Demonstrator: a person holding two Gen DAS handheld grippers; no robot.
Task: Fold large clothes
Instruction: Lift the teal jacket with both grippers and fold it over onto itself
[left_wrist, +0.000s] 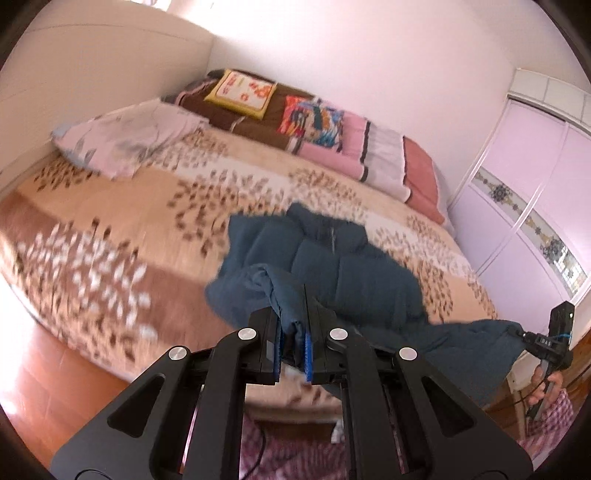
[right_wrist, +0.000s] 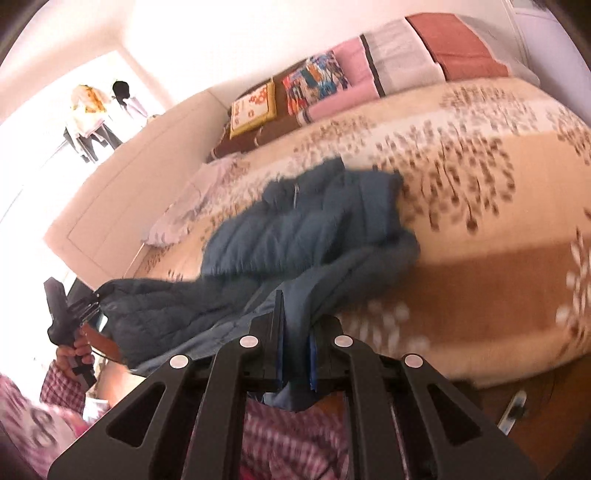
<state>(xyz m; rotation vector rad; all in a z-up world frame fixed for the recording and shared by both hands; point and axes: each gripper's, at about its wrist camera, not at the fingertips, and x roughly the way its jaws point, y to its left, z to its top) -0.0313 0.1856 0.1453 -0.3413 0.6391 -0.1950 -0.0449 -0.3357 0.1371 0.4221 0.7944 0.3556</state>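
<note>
Over bed (left_wrist: 110, 206) | both jaws clamp blue jacket (left_wrist: 332, 266) | no legible writing

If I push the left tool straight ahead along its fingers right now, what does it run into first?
The blue quilted jacket itself: the left tool is shut on its edge, and the bunched body lies directly ahead on the floral bedspread. Depth is unclear, but nothing else appears in that line.

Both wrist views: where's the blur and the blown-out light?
Left wrist view: bedspread and pillows smeared by motion blur, the claw on the blue jacket sharp; pale glare at the lower left edge. Right wrist view: bedspread streaked, strongest at right; the doorway at left blown out white; fisheye bends the bed edge.
</note>
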